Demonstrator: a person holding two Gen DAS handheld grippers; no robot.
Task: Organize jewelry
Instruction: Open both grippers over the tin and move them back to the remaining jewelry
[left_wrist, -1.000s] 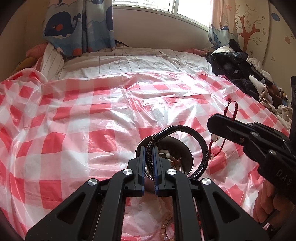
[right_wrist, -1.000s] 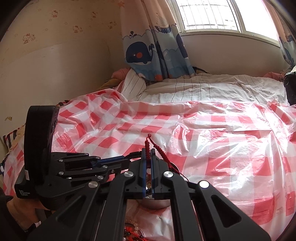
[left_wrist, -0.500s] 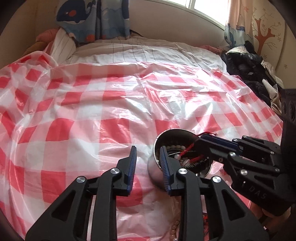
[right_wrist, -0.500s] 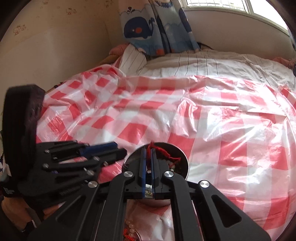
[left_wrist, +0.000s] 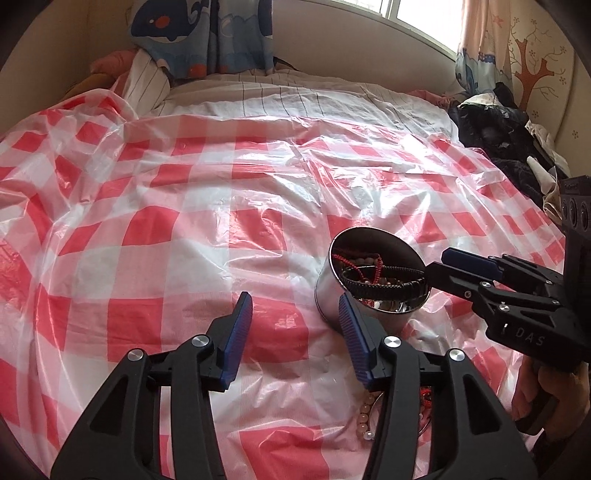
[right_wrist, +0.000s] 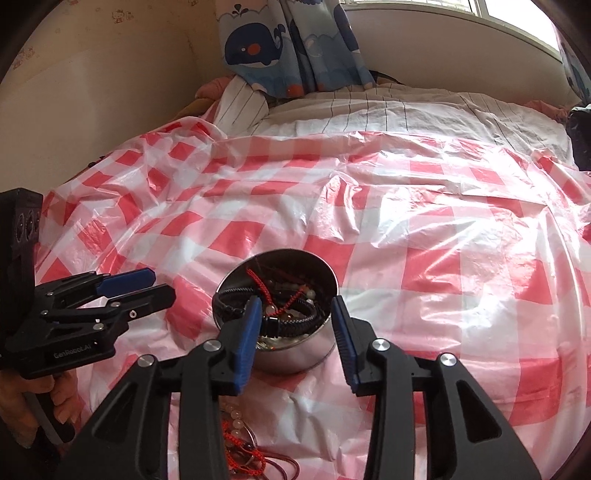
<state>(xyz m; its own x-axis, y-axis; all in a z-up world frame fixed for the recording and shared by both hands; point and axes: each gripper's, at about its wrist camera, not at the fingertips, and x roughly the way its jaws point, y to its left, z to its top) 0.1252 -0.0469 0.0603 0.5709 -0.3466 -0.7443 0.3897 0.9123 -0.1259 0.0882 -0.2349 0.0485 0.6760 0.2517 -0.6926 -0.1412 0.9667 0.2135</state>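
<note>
Both the left tool (left_wrist: 295, 332) and right tool (right_wrist: 295, 332) gape wide, empty, at the steel bowl (right_wrist: 295, 354); next, the loose beads (right_wrist: 236, 435) nearer need pinching.

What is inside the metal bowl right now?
The metal bowl holds a black braided bracelet, a red cord bracelet and pale beads. Anything under them is hidden.
</note>
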